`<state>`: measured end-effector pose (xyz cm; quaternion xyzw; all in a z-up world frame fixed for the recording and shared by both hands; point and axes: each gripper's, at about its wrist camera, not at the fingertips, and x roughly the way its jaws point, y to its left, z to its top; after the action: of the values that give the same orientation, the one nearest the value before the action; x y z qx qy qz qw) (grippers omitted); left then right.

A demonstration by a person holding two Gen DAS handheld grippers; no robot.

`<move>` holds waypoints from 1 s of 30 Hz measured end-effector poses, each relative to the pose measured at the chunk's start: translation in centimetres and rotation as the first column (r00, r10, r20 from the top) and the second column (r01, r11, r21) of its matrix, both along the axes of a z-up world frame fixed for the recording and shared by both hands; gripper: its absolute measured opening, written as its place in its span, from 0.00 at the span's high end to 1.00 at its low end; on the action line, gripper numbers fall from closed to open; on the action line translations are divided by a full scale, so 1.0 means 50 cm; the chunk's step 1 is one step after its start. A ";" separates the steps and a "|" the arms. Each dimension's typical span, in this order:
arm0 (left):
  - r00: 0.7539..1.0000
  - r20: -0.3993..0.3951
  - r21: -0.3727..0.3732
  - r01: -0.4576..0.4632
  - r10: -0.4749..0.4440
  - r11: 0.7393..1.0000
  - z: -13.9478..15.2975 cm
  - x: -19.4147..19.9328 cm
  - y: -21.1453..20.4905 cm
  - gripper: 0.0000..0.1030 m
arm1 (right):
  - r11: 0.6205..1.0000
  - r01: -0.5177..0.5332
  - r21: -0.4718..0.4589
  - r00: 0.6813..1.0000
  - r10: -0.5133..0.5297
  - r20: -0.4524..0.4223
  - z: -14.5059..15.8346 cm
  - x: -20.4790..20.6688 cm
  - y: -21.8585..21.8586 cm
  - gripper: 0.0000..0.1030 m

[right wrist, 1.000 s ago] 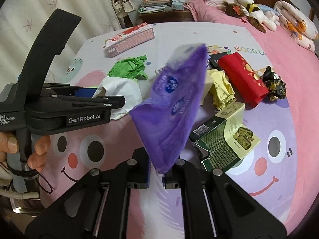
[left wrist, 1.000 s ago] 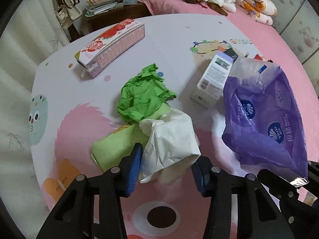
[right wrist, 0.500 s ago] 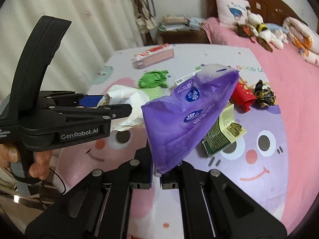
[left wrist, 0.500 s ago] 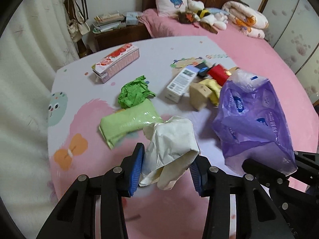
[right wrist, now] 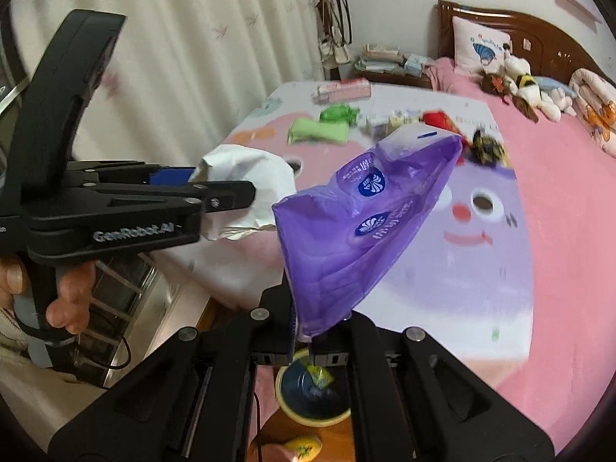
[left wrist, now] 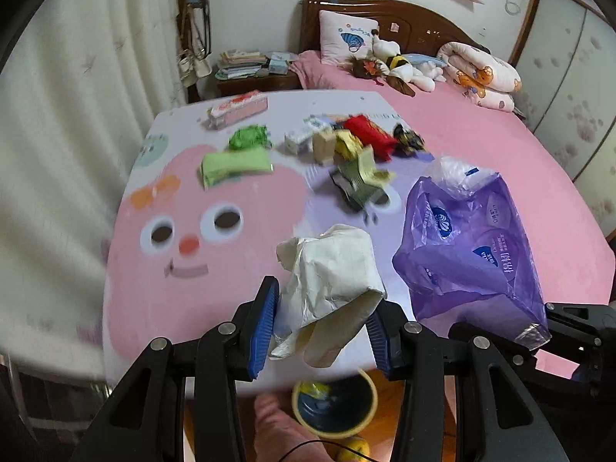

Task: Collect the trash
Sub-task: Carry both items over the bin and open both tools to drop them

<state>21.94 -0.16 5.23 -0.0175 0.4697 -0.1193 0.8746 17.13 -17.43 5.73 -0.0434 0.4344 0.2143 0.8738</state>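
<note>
1. Left gripper (left wrist: pixel 321 331) was clamped on a crumpled white paper wad (left wrist: pixel 331 281), held clear of the bed, out past its near edge.
2. Right gripper (right wrist: pixel 304 340) was pinched tight on a corner of the purple plastic bag (right wrist: pixel 362 231); the bag hung free in the air, just beside the wad.
3. A yellow-rimmed bin (right wrist: pixel 308 404) sat on the floor below both grippers, some scrap already in it.
4. Judged step: carry both pieces over the bin and drop them.
5. To do it well: centre each load above the rim before letting go; the limp bag may drift or catch on a jaw, so lower it close in first.
6. More trash remained well apart on the bedspread (left wrist: pixel 161 288): green packet (left wrist: pixel 235 163), green paper ball (left wrist: pixel 248 136), boxes and wrappers, blurred.
</note>
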 end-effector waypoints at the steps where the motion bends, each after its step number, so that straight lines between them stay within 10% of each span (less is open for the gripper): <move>1: 1.000 -0.012 0.003 -0.004 0.004 1.000 -0.005 -0.034 -0.006 0.58 | 1.000 0.004 0.003 1.000 -0.004 -0.020 -0.010 -0.037 -0.014 0.98; 15: 0.979 -0.203 0.080 0.035 -0.018 0.996 -0.163 -0.277 -0.059 0.58 | 0.996 0.079 0.048 0.951 -0.061 -0.302 -0.245 -0.252 -0.072 0.98; 30: 0.917 -0.398 0.021 0.036 -0.024 0.999 -0.599 -0.261 -0.104 0.58 | 0.985 0.170 0.000 0.833 -0.144 -0.535 -0.695 -0.263 -0.067 0.98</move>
<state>8.87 -5.39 -24.72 -0.0220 0.6391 -0.1201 0.7594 4.00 -20.78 -29.04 0.0742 0.6566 0.1558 0.7343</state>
